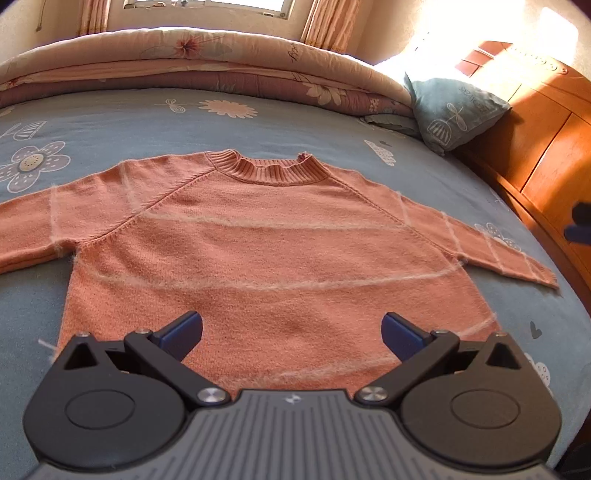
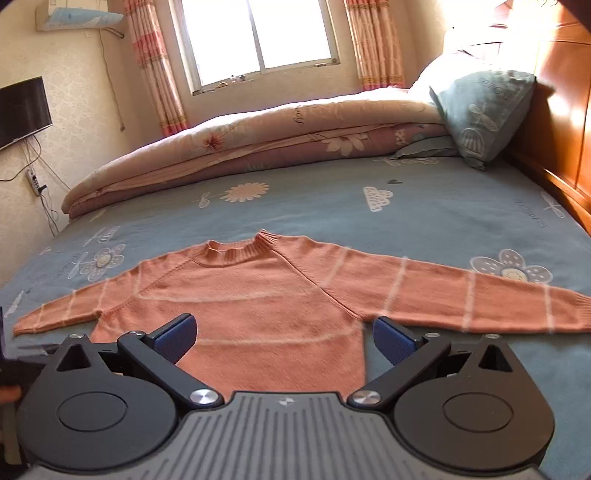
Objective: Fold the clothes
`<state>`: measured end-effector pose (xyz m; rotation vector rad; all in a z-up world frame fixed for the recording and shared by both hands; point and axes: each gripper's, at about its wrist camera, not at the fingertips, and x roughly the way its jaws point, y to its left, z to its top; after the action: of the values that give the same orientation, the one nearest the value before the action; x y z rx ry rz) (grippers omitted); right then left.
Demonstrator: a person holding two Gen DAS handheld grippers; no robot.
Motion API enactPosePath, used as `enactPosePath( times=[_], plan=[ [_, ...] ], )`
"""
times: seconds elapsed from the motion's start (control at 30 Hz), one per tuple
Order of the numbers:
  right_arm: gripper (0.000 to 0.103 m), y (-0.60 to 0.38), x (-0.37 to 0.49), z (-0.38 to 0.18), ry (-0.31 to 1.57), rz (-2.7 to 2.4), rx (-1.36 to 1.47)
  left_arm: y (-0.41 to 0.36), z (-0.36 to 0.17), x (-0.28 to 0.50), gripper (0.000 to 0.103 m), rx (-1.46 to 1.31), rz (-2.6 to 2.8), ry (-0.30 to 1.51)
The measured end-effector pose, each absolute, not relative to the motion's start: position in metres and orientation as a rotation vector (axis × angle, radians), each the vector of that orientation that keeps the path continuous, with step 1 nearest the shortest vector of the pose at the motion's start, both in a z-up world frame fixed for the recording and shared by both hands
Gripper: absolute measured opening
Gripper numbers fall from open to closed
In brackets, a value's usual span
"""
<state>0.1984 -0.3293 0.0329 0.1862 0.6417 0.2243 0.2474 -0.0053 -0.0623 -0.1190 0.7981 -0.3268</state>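
1. You are working over a sweater [image 1: 258,251] that is lying flat on the bed [image 1: 147,122], front side up, collar [image 1: 269,168] pointing toward the window [image 2: 258,33] and hem toward you. Both sleeves are stretching out sideways, so the whole shape is open and ready for a first fold.

2. You are holding the left claw [image 1: 291,332] low over the hem end of the body, its two blue fingers [image 1: 183,332] spread wide apart and gripping nothing. From its camera I cannot tell whether the tips are touching the knit or just hovering above it.

3. You are holding the right claw [image 2: 282,338] higher and farther back, also wide apart and empty. It is framing the side of the body where the sleeve [image 2: 461,295] is joining it, which looks like a sensible spot for starting on that sleeve.

4. The sweater is sitting near your edge of the bed, well apart from the rolled quilt [image 2: 258,136] and the pillow [image 2: 484,107]. That is leaving bare sheet all around it, so folded parts will have room to land.

5. Judging by this layout, no fold is done yet. The likely first step is bringing a sleeve across the chest.

6. The knit looks soft and fuzzy, so I expect it will drag and bunch if you are pinching only one layer; taking a firm bite at the cuff or shoulder seam should help.
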Motion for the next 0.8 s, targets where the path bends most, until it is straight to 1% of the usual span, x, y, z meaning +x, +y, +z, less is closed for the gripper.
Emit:
enactPosePath(
  times=[0.17,0.37,0.47,0.67,0.8],
  plan=[
    [0.103,-0.295,0.301,0.025,0.689,0.372,0.222,-0.005,-0.102,0.264,0.102,-0.069,-0.36,0.847],
    [0.103,-0.266,0.417,-0.003,0.713,0.438,0.318,0.008,-0.11,0.25,0.102,-0.102,-0.405,0.73],
    [0.103,-0.257,0.464,-0.024,0.736,0.429,0.373,0.017,-0.109,0.253,0.102,-0.162,-0.402,0.705],
    [0.103,-0.235,0.513,-0.066,0.809,0.399,0.376,0.038,-0.113,0.259,0.102,-0.287,-0.416,0.697],
    [0.103,-0.224,0.525,-0.086,0.845,0.393,0.365,0.032,-0.113,0.257,0.102,-0.234,-0.413,0.686]
  ],
)
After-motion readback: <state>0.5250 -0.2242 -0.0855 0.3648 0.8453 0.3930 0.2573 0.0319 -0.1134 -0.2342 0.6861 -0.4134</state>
